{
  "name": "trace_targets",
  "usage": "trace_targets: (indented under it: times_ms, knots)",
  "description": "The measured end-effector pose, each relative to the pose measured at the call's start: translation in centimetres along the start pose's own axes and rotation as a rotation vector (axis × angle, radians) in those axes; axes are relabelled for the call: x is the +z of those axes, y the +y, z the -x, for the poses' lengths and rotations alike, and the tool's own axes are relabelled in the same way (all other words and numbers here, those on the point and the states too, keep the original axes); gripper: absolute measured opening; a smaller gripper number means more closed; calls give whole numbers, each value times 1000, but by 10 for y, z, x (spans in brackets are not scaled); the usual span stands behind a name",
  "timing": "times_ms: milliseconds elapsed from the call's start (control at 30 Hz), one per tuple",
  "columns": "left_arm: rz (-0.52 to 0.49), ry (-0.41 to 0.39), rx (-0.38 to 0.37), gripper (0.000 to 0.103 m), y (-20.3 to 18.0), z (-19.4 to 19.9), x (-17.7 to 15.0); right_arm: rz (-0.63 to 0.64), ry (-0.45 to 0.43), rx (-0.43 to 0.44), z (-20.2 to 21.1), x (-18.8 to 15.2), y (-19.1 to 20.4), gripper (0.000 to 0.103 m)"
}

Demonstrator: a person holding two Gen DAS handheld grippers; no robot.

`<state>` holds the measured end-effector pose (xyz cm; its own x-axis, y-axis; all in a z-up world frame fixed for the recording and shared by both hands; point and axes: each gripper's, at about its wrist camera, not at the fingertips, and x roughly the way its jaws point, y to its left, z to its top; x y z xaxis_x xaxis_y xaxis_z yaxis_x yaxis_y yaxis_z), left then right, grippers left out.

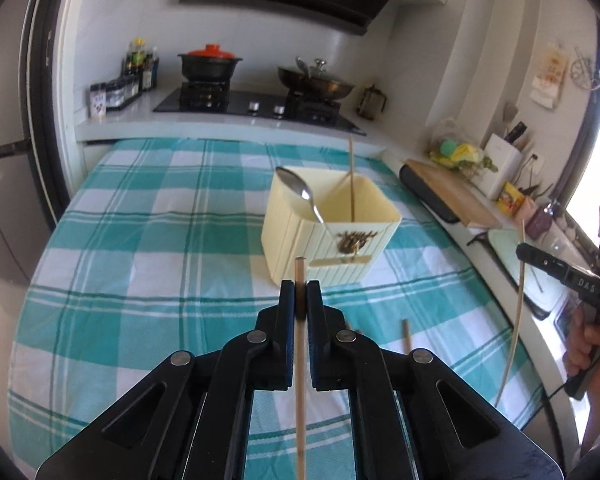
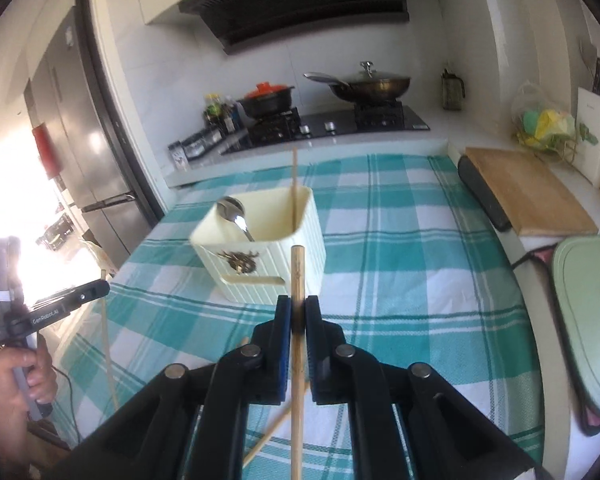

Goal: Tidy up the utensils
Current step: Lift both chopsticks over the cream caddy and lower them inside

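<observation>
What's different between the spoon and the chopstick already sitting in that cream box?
The spoon is shiny metal with a broad bowl at its top; the chopstick in the box is a thin, plain wooden stick. The spoon leans at a slant toward one corner of the cream utensil box, while the chopstick stands nearly upright at the far side. The chopstick rises well above the rim; the spoon rises less. Both rest inside the box, ends poking out.

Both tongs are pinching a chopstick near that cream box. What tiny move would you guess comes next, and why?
Probably carry the left tongs forward over the cream box and drop their chopstick in: a spoon and one chopstick already stand inside.
</observation>
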<state>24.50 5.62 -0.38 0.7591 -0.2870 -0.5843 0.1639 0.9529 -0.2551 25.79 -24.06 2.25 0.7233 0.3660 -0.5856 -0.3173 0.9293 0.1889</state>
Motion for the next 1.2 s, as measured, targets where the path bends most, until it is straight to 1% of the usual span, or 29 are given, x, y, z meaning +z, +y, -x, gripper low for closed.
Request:
trace_targets:
  times_ms: [100,200,267,433,500,567,667,733,867,967,1067,1200]
  knots:
    - [-1,-46,-34,4,-4,19,6,49,-70,21,25,3,16,7]
    - [6,-69,-67,4,-6,29,9,128,-155,10,39,-3,29,7]
    - [-1,-80,-66,4,-7,33,10,158,-140,-8,36,-8,32,7]
    - [-1,-85,-61,4,-7,34,10,102,-146,60,41,-12,28,7]
    - [0,-87,-59,4,-7,35,8,101,-135,48,44,-12,30,7]
    - [-2,-88,-55,4,-7,36,7,101,-105,39,44,-11,31,7]
    - [-8,-91,-45,4,-8,38,5,66,-44,59,44,-10,28,7]
    - [-11,-91,-43,4,-8,38,5,57,-20,57,47,-12,27,7]
    - [-17,-87,-42,4,-9,37,5,50,9,81,55,-14,27,7]
    - [-12,-86,-54,4,-10,37,8,47,35,79,58,-14,28,7]
    - [-10,-88,-70,4,-12,37,14,65,31,70,58,-9,31,7]
    - [-3,-107,-96,4,-16,39,29,70,-20,81,58,2,35,7]
